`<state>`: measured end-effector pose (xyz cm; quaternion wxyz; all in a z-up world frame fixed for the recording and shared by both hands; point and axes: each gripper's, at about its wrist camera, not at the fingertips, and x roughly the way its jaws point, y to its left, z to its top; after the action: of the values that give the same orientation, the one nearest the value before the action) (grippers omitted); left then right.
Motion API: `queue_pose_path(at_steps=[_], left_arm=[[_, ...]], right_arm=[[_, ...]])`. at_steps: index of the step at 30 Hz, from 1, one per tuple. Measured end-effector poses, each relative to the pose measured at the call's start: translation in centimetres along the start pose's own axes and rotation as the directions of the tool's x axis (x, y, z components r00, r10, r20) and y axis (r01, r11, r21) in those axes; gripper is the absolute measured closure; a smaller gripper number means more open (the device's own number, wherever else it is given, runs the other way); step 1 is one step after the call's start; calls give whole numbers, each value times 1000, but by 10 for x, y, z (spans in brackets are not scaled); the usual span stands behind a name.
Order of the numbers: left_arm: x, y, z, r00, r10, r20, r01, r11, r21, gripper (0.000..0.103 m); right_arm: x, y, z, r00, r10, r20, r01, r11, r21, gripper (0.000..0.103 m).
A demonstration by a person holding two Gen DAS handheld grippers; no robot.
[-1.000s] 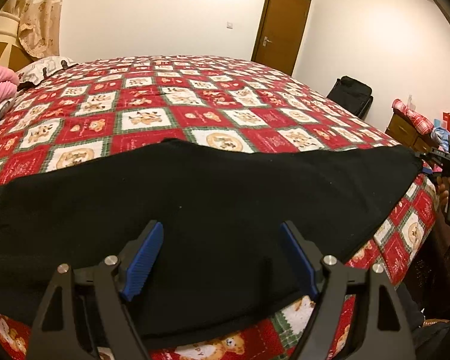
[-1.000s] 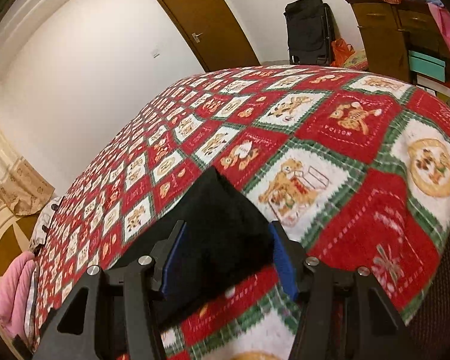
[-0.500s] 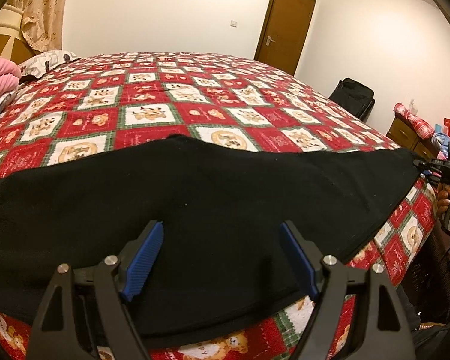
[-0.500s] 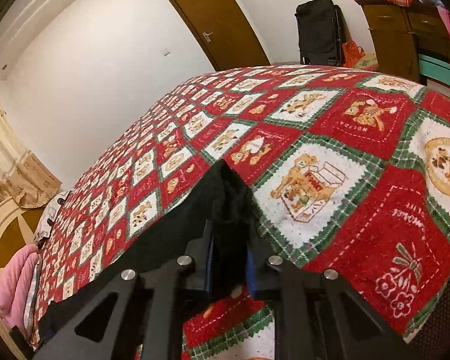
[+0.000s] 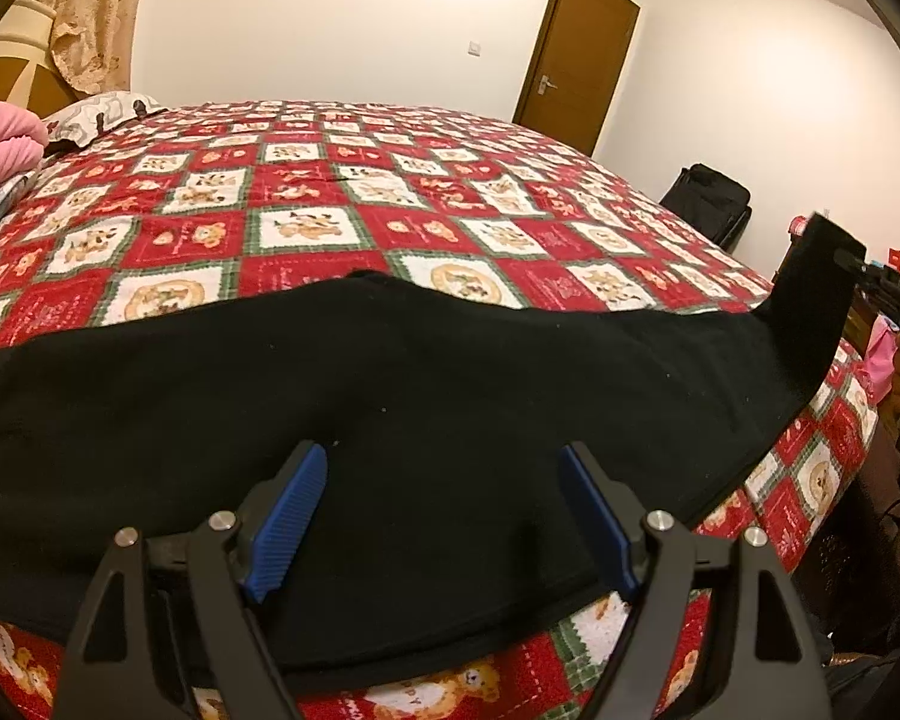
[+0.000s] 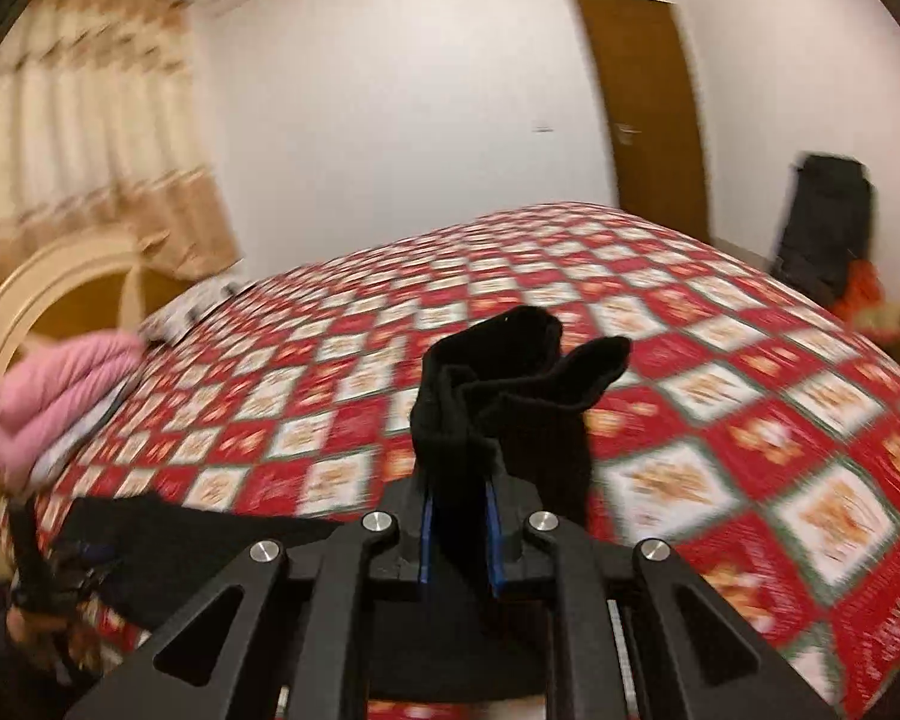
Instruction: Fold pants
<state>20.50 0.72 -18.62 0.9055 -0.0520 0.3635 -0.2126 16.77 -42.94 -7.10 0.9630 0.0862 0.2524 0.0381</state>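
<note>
Right wrist: right gripper [image 6: 459, 531] pinches pants [image 6: 510, 384] hem above bedspread [image 6: 750, 420]

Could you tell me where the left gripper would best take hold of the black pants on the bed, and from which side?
Probably the near hem of the black pants, coming in low from the bed's near edge. That edge lies flat on the quilt just below the open left gripper, while the right gripper already lifts the far end.

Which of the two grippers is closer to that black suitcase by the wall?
Right. The right gripper holds the pants end at the bed corner beside the suitcase; the left gripper sits farther along the bed edge.
</note>
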Motion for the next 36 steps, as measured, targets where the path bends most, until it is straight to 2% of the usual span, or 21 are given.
queue_pose_path(at_steps=[5,8,14,18,22,24,25,27,28,29,30,34,36], left_arm=[[-3,3,1,1000,0,6,0,1000,-10,21],[-4,5,2,1000,-1,12,1,1000,-14,21],[-8,7,5,1000,-13,23,13,1000,-23,21],[-9,2,5,999,-35,20,35,999,-17,21],[-8,-7,4,998,-55,11,55,998,4,21],[-6,-12,3,998,-70,5,70,997,9,21],[-5,-15,3,997,-81,-3,81,997,7,21],[-1,-22,2,993,-112,-22,112,994,10,21],[1,-28,3,992,-122,-30,122,992,21,21],[2,-33,3,991,-126,-36,127,991,33,21],[4,-41,4,990,-134,-43,136,989,51,21],[13,-65,14,987,-152,-55,156,983,92,21],[18,-81,23,988,-145,-48,150,981,124,21]], right_arm=[[26,62,-13,994,90,-66,-97,990,-102,90],[48,102,-32,981,137,-135,-158,974,-160,90],[80,163,-73,952,183,-246,-244,938,-245,90],[95,191,-98,938,171,-301,-265,914,-307,90],[106,194,-115,924,134,-359,-264,901,-344,89],[110,193,-120,909,138,-394,-283,898,-337,89],[111,193,-122,906,132,-402,-283,896,-343,85],[111,190,-124,895,138,-425,-296,895,-334,64],[109,187,-123,887,151,-436,-310,895,-321,48],[103,183,-121,877,173,-448,-330,895,-301,47],[99,180,-119,876,178,-448,-334,895,-297,47],[73,161,-114,902,129,-413,-284,897,-340,47],[66,148,-110,925,55,-377,-205,906,-370,47]])
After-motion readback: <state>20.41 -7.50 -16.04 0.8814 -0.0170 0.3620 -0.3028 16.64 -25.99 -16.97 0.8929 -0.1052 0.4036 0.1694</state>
